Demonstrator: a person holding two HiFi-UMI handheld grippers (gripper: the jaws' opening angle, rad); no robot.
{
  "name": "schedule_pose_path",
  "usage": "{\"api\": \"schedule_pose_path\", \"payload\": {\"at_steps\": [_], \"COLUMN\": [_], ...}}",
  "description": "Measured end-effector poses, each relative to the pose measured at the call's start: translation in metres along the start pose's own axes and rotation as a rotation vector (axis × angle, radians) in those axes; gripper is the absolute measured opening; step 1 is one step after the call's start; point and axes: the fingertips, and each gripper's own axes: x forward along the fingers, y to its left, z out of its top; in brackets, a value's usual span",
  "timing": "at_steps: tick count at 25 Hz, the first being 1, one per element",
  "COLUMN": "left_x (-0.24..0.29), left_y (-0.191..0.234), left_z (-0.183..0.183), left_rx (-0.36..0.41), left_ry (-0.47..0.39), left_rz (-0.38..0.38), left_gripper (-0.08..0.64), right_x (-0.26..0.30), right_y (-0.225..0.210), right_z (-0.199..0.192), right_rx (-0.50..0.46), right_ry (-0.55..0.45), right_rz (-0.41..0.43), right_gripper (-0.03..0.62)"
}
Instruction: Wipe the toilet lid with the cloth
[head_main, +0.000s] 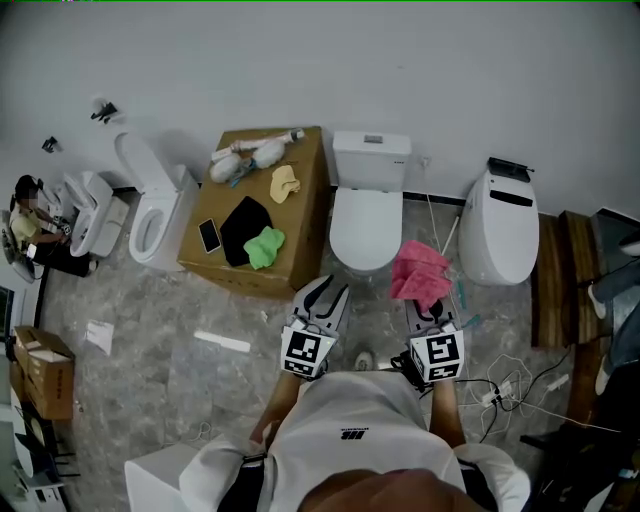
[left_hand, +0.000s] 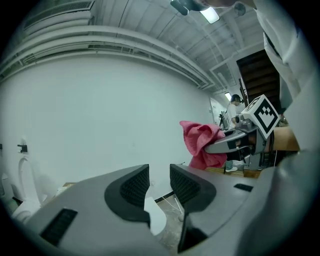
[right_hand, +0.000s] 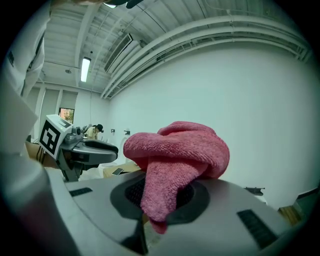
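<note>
Pink cloth (right_hand: 175, 150) clamped in right gripper (right_hand: 159, 197), in air off front-right edge of lid (head_main: 366, 225), no contact. Jaws of left gripper (left_hand: 159, 186) apart, nothing between. Risk: cloth bunched, pinch small; drag on lid may tug it free

The pink cloth (right_hand: 175, 150), pinched between the jaws of the right gripper (right_hand: 160, 195), looked like thick terry, its nap looped, nubbly and matt. That gripper and the left gripper (left_hand: 159, 172) had smooth, matt grey plastic shells. The left one's pads (left_hand: 134, 187) were black, finely ribbed and rubbery in look. The toilet lid (head_main: 365, 225) was hard, white and glossy. The box (head_main: 300, 235) beside it was dull brown cardboard, and on it lay a fuzzy green cloth (head_main: 264, 247), a yellow cloth (head_main: 285, 183) and a flat matt black cloth (head_main: 243, 225). The floor (head_main: 150, 310) looked like veined grey stone with a faint sheen, and the wall (head_main: 300, 60) was flat matt white.
</note>
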Motion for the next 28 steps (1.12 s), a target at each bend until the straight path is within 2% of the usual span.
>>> {"api": "schedule_pose_path", "payload": {"at_steps": [13,18,28], "left_x": [0.035,0.051,0.120], "left_y": [0.005,0.020,0.067], "left_z": [-0.007,-0.014,-0.006], "left_rx": [-0.007,-0.016,-0.022], "left_ry": [0.044,0.053,0.022], "left_rz": [0.042,0.033,-0.027], "left_gripper": [0.141,0.140,0.137], "right_x": [0.037,0.057,0.118], "right_y": [-0.029,-0.038,-0.070], "right_z": [-0.011,-0.011,0.000], "right_rx": [0.018,0.023,0.027], "right_ry": [0.023,0.028,0.055], "right_rz": [0.058,0.041,-0.028], "right_gripper": [0.066,0.066,0.066]}}
